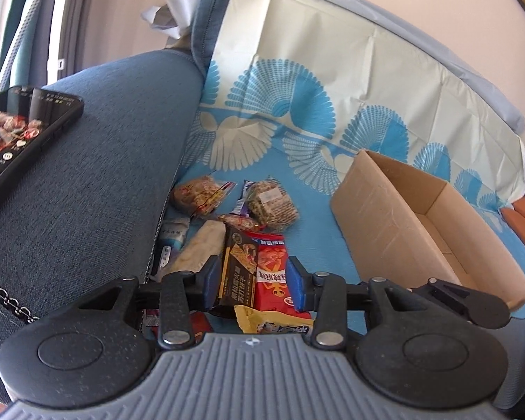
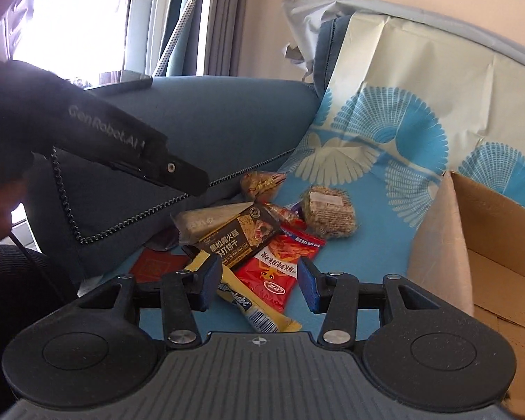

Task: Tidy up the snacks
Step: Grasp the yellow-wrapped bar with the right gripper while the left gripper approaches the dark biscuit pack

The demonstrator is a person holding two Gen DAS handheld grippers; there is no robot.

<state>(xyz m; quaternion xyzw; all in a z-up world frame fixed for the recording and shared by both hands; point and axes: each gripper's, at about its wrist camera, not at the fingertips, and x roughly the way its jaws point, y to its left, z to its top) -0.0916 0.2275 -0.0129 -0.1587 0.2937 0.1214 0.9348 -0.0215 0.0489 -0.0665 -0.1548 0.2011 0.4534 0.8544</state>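
A heap of snack packets lies on a blue patterned sheet [image 1: 315,238] spread over a sofa seat, tucked against the dark blue armrest [image 1: 98,161] on which a phone [image 1: 21,133] rests with its screen lit. On top of the heap sits a dark cracker packet [image 1: 238,269] overlapping a red snack packet [image 1: 273,273], with a yellow wrapper [image 2: 259,311] poking out nearest the grippers, a pale wedge-shaped packet [image 2: 206,222] beside the armrest, and two clear-wrapped grain bars [image 1: 271,203] a little farther back. An open cardboard box [image 1: 402,231] stands on the sheet to the right of the pile, apart from it, and what I can see of its inside looks bare. The left gripper [image 1: 252,281] hangs just over the pile with its blue pads apart; the dark and red packets show in the gap between them, but the pads do not appear to press on either. The right gripper [image 2: 259,281] is likewise parted over the red and yellow packets, gripping nothing. From the right side I can see the black body of the left tool [image 2: 129,147] reaching in above the armrest, held in a person's hand at the edge
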